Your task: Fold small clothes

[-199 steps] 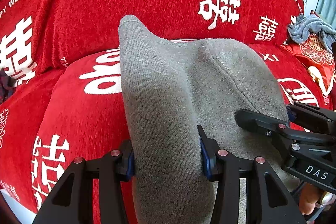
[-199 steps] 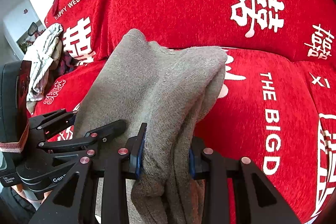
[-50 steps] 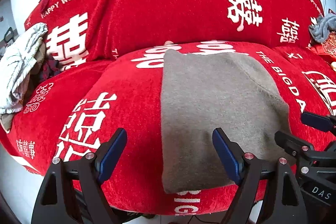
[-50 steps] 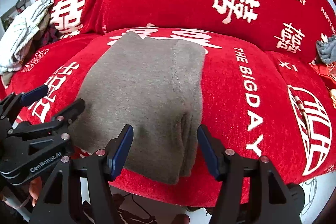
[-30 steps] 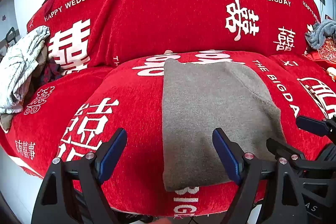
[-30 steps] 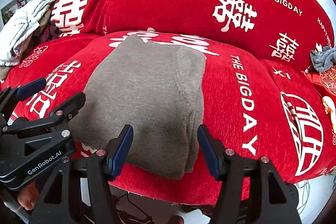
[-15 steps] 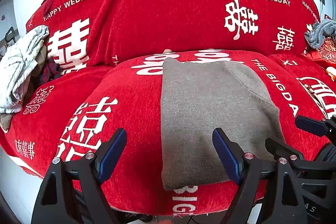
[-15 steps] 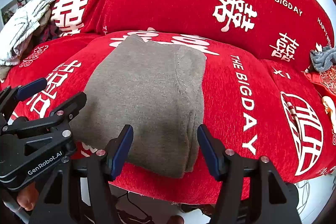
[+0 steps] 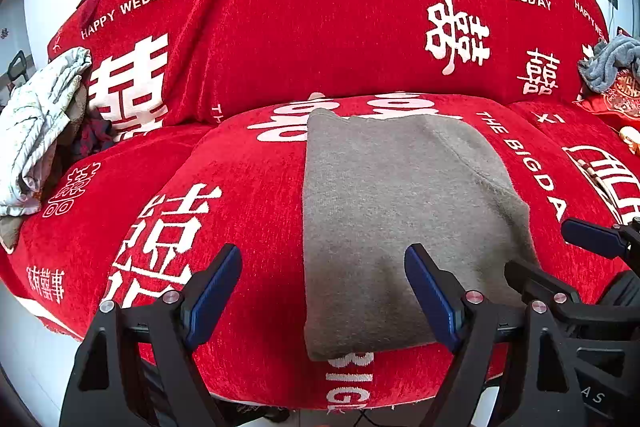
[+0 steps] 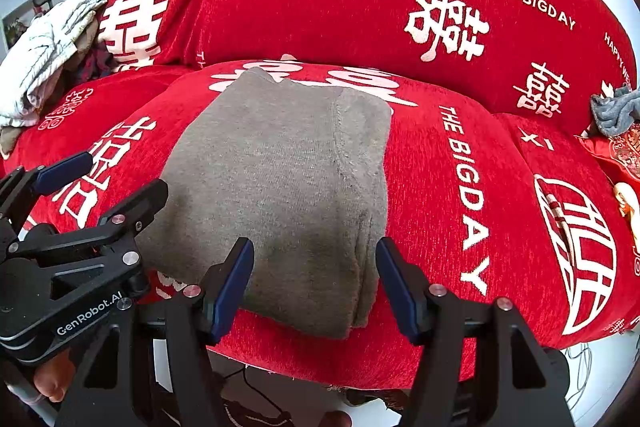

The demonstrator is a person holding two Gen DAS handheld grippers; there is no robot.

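Each black gripper (image 9: 322, 291) (image 10: 314, 283) has blue pads, silver screws and white lettering.

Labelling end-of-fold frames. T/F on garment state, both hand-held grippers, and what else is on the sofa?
1. The grey garment lies folded on the red sofa cover. True.
2. The left hand-held gripper is clamped on the garment. False: its jaws stand open and hold nothing, with the garment's near left edge lying past them.
3. The right hand-held gripper is open and holds nothing. True.
4. The garment hangs in the air between the two grippers. False: it rests flat on the seat cushion.
5. A pale crumpled cloth lies at the left end of the sofa. True.
6. The right end of the sofa holds nothing. False: a blue-grey cloth lies there.
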